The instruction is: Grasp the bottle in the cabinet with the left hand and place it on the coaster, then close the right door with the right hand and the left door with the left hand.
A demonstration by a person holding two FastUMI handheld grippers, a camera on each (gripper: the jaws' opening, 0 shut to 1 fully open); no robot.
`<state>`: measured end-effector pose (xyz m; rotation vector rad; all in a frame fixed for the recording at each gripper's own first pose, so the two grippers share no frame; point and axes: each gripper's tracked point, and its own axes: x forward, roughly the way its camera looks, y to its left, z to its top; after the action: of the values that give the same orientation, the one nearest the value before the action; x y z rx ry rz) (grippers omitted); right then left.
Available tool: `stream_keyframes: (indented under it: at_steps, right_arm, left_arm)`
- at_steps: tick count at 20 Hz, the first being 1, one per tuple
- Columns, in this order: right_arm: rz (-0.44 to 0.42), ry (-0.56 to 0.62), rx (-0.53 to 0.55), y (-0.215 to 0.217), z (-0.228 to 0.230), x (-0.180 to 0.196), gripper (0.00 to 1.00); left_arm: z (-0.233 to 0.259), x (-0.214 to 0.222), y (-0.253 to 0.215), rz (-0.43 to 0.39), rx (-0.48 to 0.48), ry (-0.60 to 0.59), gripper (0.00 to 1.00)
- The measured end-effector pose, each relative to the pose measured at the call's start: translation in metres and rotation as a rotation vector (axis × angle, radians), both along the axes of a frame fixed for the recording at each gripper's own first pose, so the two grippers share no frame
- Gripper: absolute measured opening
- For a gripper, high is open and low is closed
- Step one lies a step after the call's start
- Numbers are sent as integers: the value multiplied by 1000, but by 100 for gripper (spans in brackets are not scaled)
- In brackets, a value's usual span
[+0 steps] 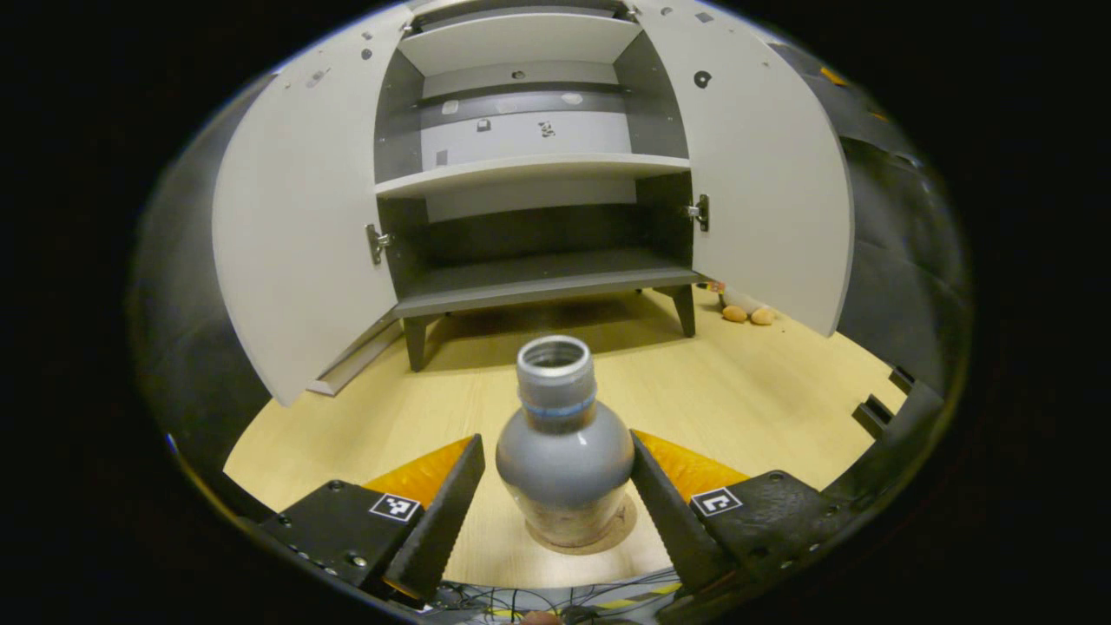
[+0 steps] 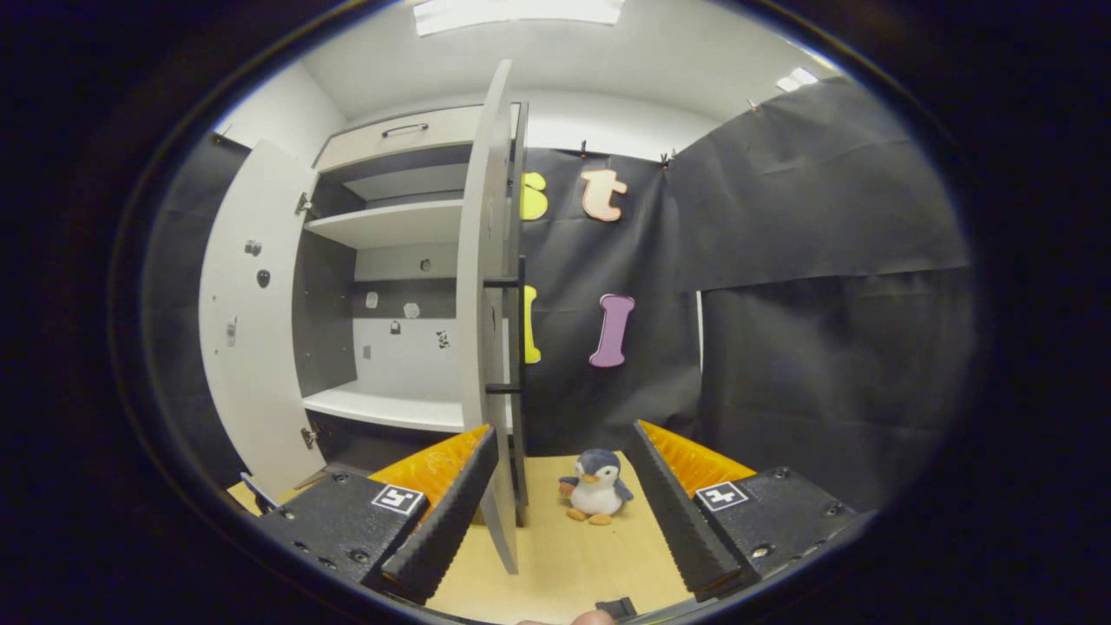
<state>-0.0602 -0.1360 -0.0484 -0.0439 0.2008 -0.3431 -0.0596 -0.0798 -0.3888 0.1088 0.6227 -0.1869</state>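
A grey bottle (image 1: 564, 451) with an open neck stands upright on a round cork coaster (image 1: 610, 534) on the wooden table. My left gripper (image 1: 555, 443) is open around it, one finger on each side; a narrow gap shows on the left, and the right finger is at the bottle's side. Beyond stands the cabinet (image 1: 529, 172) with its left door (image 1: 295, 226) and right door (image 1: 764, 191) both swung wide. My right gripper (image 2: 564, 431) is open in front of the right door's edge (image 2: 486, 304), which runs down between its fingers, close to the left finger (image 2: 451, 512).
The cabinet shelves look bare. A black handle (image 2: 521, 321) sits on the right door's outer face. A small penguin toy (image 2: 596, 486) stands on the table (image 1: 746, 382) behind that door, by the black cloth wall. The far left door (image 2: 247, 347) is open too.
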Motion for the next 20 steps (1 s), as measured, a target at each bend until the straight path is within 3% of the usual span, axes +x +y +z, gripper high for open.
stream_keyframes:
  at_steps: [3, 13, 20]
  right_arm:
    - [-2, -30, 10, -9, 8, 9, 96]
    - [-17, -96, -36, -39, 46, 49, 99]
    - [-4, -101, -32, -44, 52, 72, 99]
  left_arm:
    - [17, 1, 1, 9, -7, -13, 98]
    - [72, 0, 2, -8, -26, -61, 98]
    - [111, 6, 35, 81, -10, -97, 98]
